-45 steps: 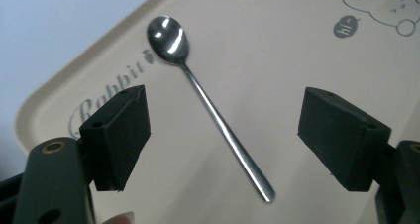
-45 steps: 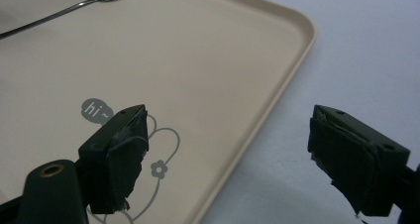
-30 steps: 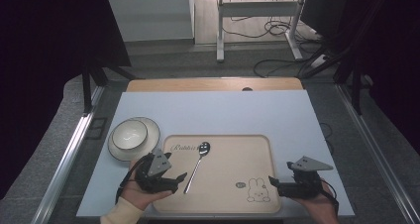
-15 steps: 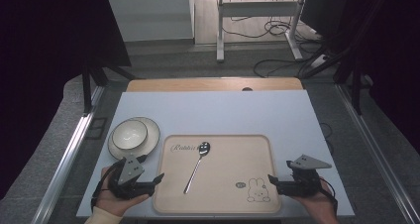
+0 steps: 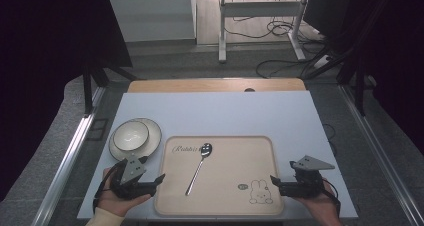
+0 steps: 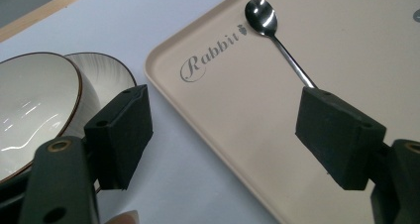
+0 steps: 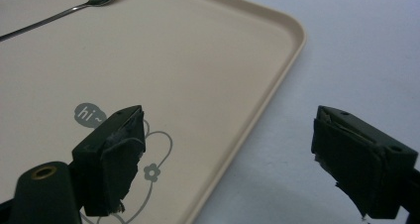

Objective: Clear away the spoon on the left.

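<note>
Tray (image 5: 220, 196): beige, rounded corners, near-centre of the pale table (image 5: 225, 113), long side toward the person. Both grippers flank it.

Left gripper (image 5: 150, 182): jaws spread wide, holding nothing, straddling the tray's left rim near its near corner. In the left gripper view one pad (image 6: 121, 130) hangs over bare table, the other (image 6: 339, 135) over the tray floor.

Right gripper (image 5: 278, 182): also released and empty, jaws apart across the tray's right rim; one pad (image 7: 111, 157) over the printed rabbit, the other (image 7: 359, 159) over the table.

Spoon (image 5: 198, 165): lies loose on the tray, bowl toward the far side, handle slanting near-left. The handle runs toward the left gripper's inner pad.

Bowl (image 5: 129, 136) on plate (image 5: 150, 131): left of the tray, just beyond the left gripper, close to its outer jaw.

Risks, as judged:
- Uneven lift at the two rims would tilt the tray; the spoon would slide or roll off.
- Left inner pad closing could catch the spoon handle and flick it.
- Shallow bite on a thin rim may slip.
- Left outer jaw swinging wide could knock the plate.

Writing: "Rabbit" (image 6: 210, 55) in script at the tray's far-left; "hi~" (image 7: 89, 113) in a speech bubble beside the rabbit drawing (image 5: 259, 191), near-right.
</note>
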